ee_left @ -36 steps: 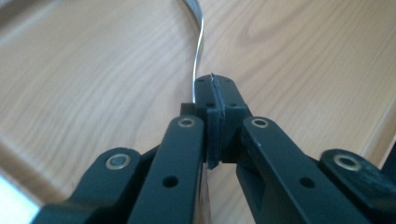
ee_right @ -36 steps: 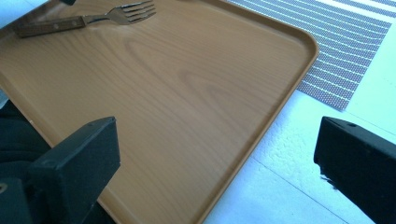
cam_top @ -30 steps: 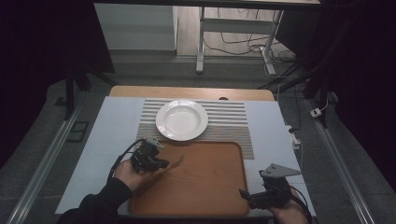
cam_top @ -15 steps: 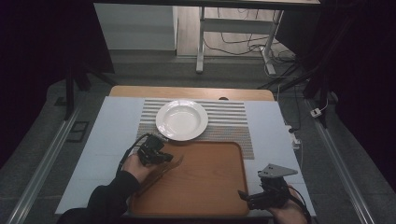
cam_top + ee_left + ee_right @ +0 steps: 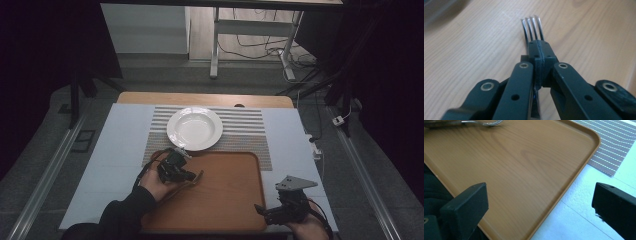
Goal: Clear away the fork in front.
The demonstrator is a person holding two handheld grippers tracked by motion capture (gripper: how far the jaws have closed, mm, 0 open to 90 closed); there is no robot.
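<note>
High view: left tongs pinching fork low over wooden tray, near its left edge, tines forward. Right tongs spread wide at tray's right corner. White plate on striped mat beyond, on worktop.

Lab, floor rails, loose cables
</note>
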